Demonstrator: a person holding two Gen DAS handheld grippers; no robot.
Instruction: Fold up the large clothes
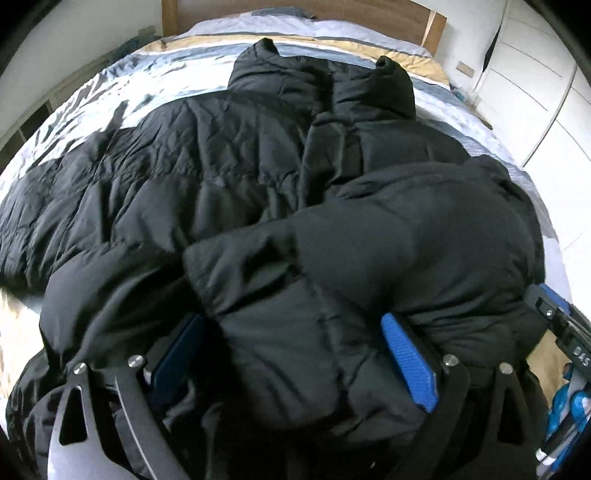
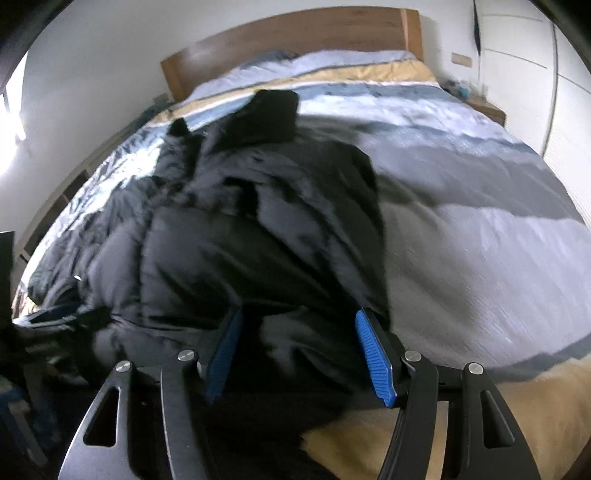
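A black puffer jacket (image 1: 229, 177) lies spread on the bed, collar toward the headboard, one sleeve folded across its front. My left gripper (image 1: 291, 332) has its blue pads either side of a thick fold at the jacket's near hem, jaws wide, padding bulging between them. My right gripper (image 2: 299, 332) has its blue pads either side of another part of the jacket (image 2: 258, 221) at the near right hem. The right gripper (image 1: 561, 332) also shows at the right edge of the left wrist view.
The bed (image 2: 480, 206) has a grey, white and tan striped duvet. A wooden headboard (image 2: 295, 33) stands at the far end. White wardrobe doors (image 1: 546, 85) line the right side. A nightstand (image 2: 487, 107) sits beside the bed.
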